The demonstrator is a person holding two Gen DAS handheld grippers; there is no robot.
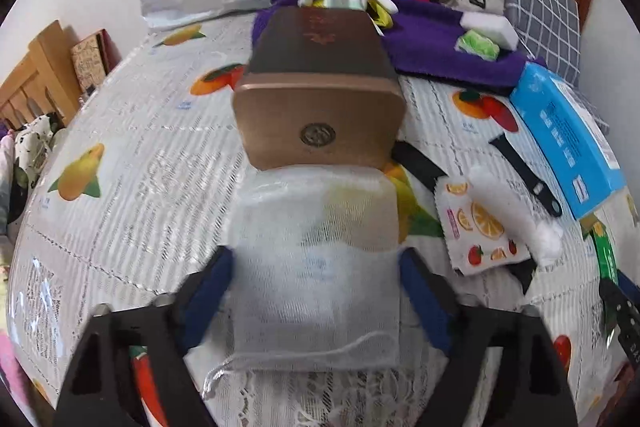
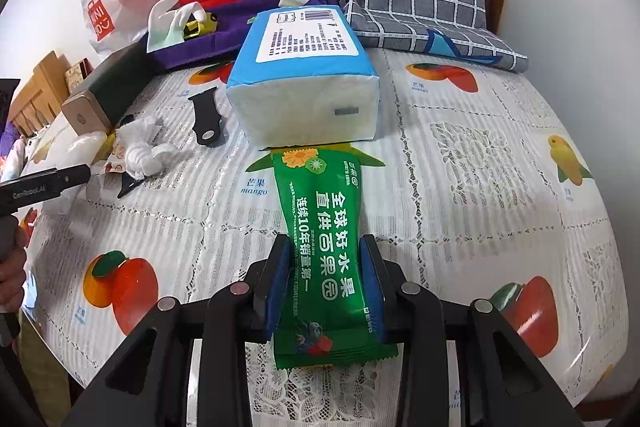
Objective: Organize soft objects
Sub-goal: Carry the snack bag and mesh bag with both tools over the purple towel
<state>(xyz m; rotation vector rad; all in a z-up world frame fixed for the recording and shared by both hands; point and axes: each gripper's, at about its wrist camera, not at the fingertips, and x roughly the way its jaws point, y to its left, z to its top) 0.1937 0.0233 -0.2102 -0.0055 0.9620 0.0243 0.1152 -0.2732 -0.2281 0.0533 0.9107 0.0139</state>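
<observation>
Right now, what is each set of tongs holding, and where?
Left tongs: white mesh pouch, gripped across its middle. Right tongs: green snack packet, gripped across its lower half.

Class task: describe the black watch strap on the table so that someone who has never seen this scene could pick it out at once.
Start at the blue tissue pack in the middle of the fruit-print tablecloth. Just left of it lies the watch strap, flat on the cloth. It is the only plain black, tongue-shaped band there, unlike the crumpled white wad nearby.
</observation>
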